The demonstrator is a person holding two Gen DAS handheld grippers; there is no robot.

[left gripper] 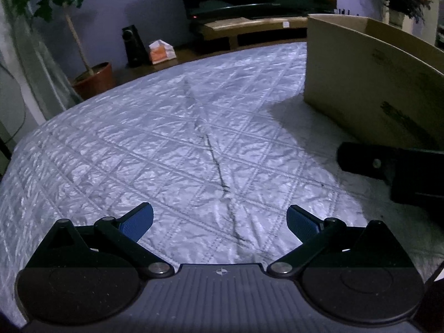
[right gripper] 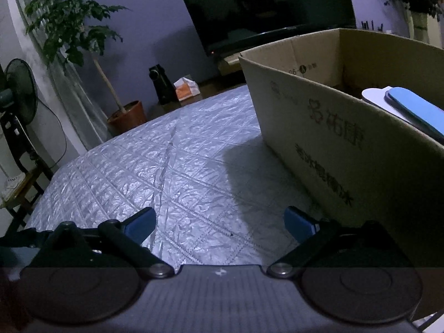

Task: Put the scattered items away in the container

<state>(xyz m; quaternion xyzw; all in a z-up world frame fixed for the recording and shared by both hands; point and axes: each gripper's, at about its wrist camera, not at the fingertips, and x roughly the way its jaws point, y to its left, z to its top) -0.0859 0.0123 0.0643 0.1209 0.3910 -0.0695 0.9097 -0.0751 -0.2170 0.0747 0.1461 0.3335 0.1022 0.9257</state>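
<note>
An open cardboard box (left gripper: 369, 83) stands on the quilted silver cover (left gripper: 166, 144) at the right; in the right wrist view the box (right gripper: 333, 138) is close at the right. Inside it lies a white item (right gripper: 373, 94) with a blue oblong item (right gripper: 413, 111) on top. My left gripper (left gripper: 219, 219) is open and empty above the cover. My right gripper (right gripper: 219, 220) is open and empty, beside the box's near wall. The right gripper's black body (left gripper: 388, 166) shows at the right edge of the left wrist view.
A potted plant (right gripper: 127, 116), a black speaker (right gripper: 162, 84) and a tissue box (right gripper: 187, 88) stand beyond the far edge. A TV (right gripper: 263, 8) sits on a low stand behind. A standing fan (right gripper: 19, 94) is at the left.
</note>
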